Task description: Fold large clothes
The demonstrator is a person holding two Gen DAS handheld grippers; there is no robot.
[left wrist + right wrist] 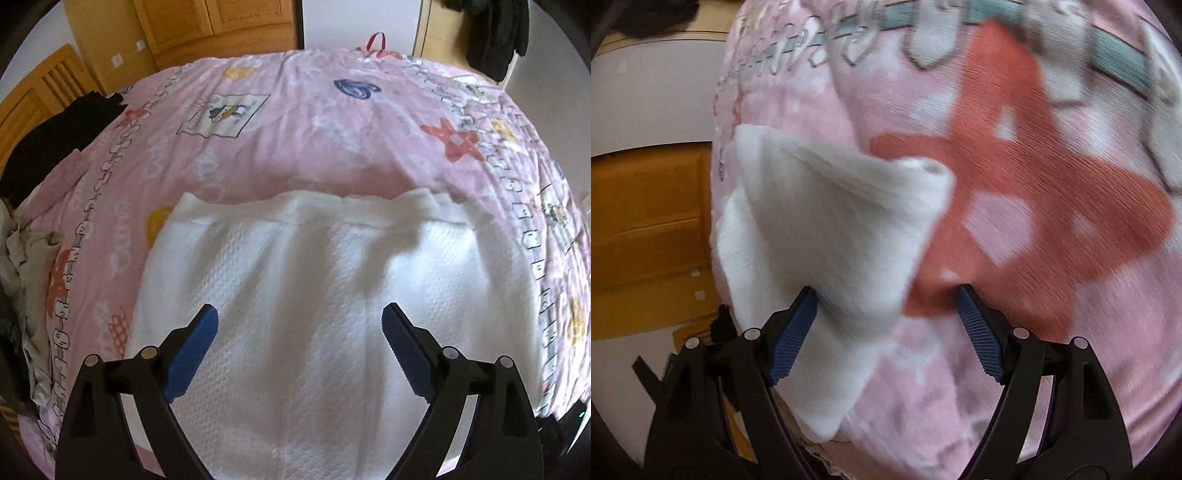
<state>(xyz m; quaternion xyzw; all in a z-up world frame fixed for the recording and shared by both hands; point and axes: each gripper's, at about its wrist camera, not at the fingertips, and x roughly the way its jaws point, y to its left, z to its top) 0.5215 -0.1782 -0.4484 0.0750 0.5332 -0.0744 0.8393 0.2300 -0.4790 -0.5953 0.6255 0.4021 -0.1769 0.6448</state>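
On the bed, white garment was spread flat over the pink sheet, left claw was held apart above it, nothing gripped, right claw was held apart too, garment corner lay loose between its jaws.

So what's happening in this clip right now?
A person with two handheld grippers is folding a white textured garment on a bed with a pink patterned sheet. The left gripper hovers open above the spread garment, gripping nothing. The right gripper is open at a bunched white corner near the bed's edge, not clamped on it.
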